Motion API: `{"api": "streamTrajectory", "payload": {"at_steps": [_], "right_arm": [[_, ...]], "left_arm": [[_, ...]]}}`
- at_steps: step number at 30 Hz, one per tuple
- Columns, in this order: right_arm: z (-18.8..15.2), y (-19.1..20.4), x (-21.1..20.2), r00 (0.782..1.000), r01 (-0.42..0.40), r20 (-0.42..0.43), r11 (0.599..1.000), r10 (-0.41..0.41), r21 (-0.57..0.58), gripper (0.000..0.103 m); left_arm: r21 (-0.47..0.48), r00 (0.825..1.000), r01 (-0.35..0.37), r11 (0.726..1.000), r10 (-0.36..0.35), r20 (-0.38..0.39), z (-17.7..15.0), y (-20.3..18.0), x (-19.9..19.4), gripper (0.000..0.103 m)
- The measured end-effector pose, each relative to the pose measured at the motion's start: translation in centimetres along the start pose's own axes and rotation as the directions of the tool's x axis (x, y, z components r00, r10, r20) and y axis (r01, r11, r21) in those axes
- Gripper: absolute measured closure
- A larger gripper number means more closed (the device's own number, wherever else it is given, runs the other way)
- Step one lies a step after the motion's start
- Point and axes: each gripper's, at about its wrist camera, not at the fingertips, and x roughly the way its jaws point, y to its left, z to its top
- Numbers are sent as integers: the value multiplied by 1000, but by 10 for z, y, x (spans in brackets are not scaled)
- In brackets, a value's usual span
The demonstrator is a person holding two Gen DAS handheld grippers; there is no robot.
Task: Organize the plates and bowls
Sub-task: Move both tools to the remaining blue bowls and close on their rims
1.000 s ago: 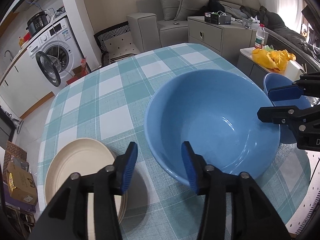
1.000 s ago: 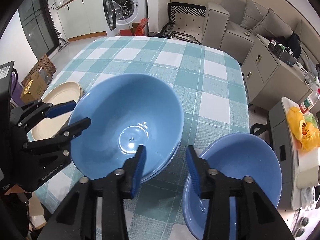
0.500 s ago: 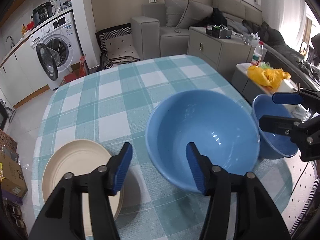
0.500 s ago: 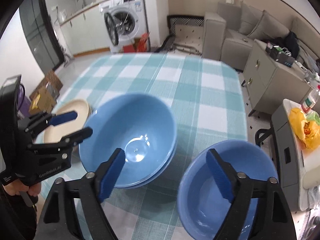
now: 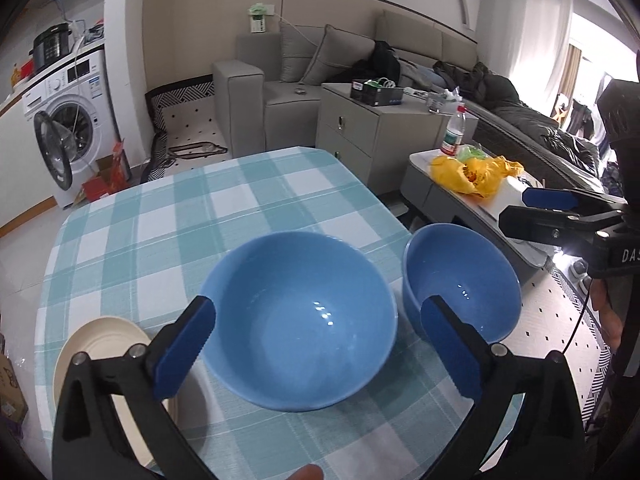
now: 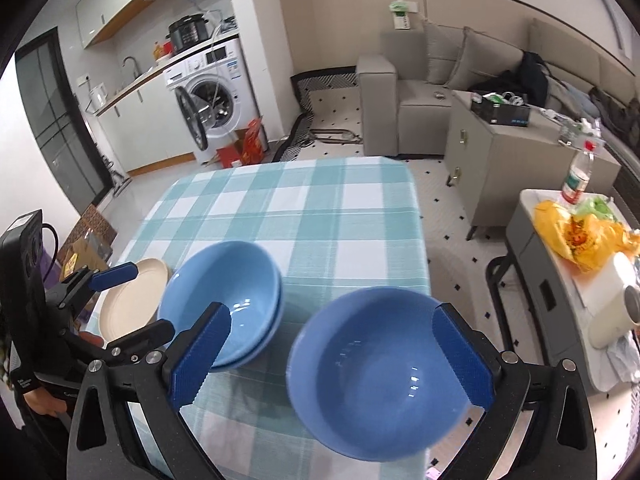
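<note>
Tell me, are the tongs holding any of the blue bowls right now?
No. The left tongs and right tongs have just been opening, nothing between them; the stacked bowls and single bowl sit free.

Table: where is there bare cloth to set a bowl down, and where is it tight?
The far half of the table, beyond the stacked bowls, is bare checked cloth from edge to edge. The near edge is crowded: cream plate, the stacked bowls and the single bowl sit in a row, with a narrow strip between the two blue ones.

Checked table: blue bowls, cream plate
</note>
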Motion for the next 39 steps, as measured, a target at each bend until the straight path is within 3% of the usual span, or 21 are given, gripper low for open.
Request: {"api": "streamTrajectory", "payload": {"at_steps": [10, 26, 31, 35, 39], "right_arm": [[-27, -49, -14, 998, 67, -14, 995, -66, 79, 1], [-64, -100, 5, 994, 94, -69, 980, -83, 177, 1], [-68, -104, 7, 995, 88, -65, 979, -78, 182, 1], [-69, -102, 10, 996, 80, -58, 981, -71, 179, 1], [-70, -100, 15, 995, 76, -79, 984, -64, 163, 19]], "left_arm": [[46, 999, 41, 998, -40, -28, 5, -41, 18, 0], [148, 992, 118, 982, -110, -60, 8, -85, 51, 2], [179, 983, 185, 966, -179, -48, 9, -89, 53, 24], [211, 981, 196, 958, -189, -52, 7, -95, 57, 37], [220, 977, 211, 952, -197, -83, 8, -100, 65, 43]]}}
